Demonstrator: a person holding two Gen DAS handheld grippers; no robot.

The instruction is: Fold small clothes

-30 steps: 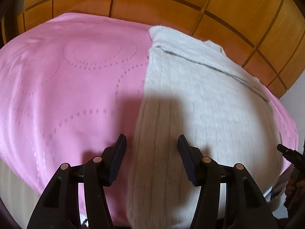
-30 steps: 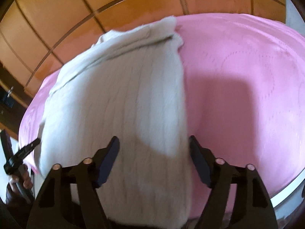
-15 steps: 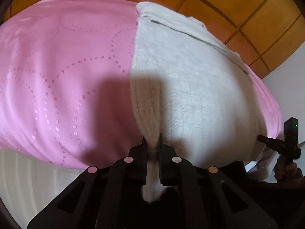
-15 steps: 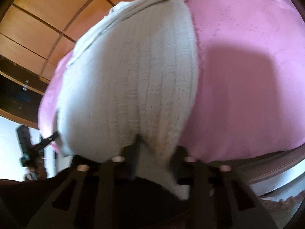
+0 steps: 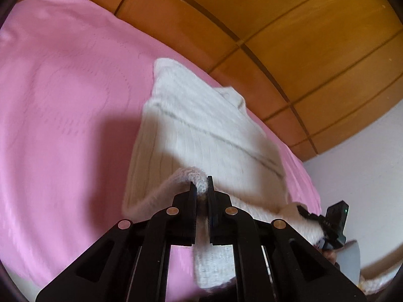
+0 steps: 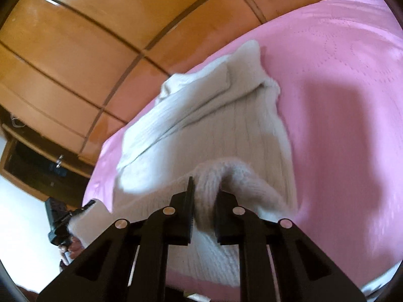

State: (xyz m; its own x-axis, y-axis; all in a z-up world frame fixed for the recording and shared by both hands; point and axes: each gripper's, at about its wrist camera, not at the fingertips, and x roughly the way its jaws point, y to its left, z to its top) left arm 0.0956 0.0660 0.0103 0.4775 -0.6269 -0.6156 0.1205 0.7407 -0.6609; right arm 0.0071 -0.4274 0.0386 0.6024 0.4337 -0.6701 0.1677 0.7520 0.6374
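**Both hand-held grippers clamped on the near hem of the knit garment**

The left hand-held gripper (image 5: 201,188) is seen from behind along its two fingers, angled downward toward the bed. Its jaws are closed almost completely, and a bunched fold of the cream knit garment (image 5: 201,130) is pinched between the pads. The pinched edge is raised clear of the pink bedspread (image 5: 63,100), while the far part of the garment lies flat on it.

The right hand-held gripper (image 6: 204,193) is likewise tilted downward. Its jaws are clamped on a thicker roll of the same garment (image 6: 226,125), which bulges up between the pads. Its jaws have just been closing onto the fabric, as have those of the left one.

Each gripper is visible at the edge of the other's view, holding the opposite near corner: the right one at the lower right of the left view, the left one at the lower left of the right view.

The garment is located on the bedspread, its far end near the wooden headboard (image 5: 302,37). A folded sleeve or collar section is laid across the far end.
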